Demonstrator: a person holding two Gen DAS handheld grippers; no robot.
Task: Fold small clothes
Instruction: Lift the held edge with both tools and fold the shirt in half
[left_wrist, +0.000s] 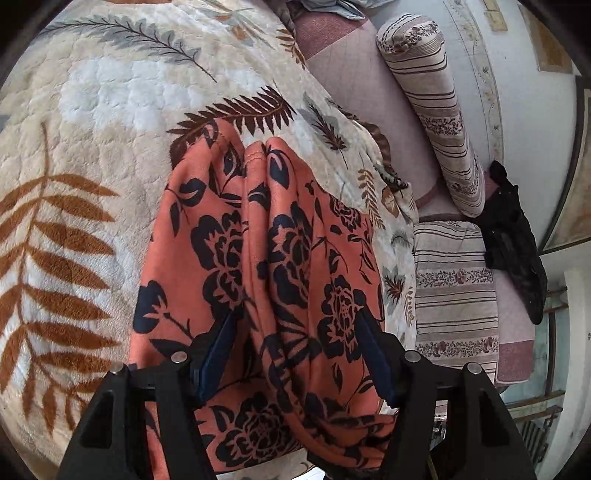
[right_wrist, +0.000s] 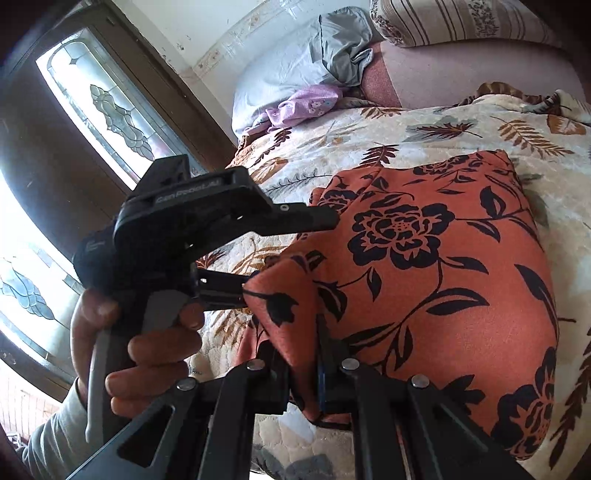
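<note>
Orange floral garment (left_wrist: 258, 266) lies bunched on the blanket (left_wrist: 74, 147). Left gripper (left_wrist: 295, 343) spreads wide around its folds; right gripper (right_wrist: 303, 354) pinches its near corner.

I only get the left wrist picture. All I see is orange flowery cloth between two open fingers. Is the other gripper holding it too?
Observer: Yes. The right gripper is pinched shut on a raised corner of the orange floral garment.
Operator: Who holds the left one?
Observer: A bare hand, squeezing the left gripper's grey trigger.
Operator: Any other clothes nearby?
Observer: A small purple garment lies at the far edge of the leaf-print blanket, beside a crumpled grey cloth.
</note>
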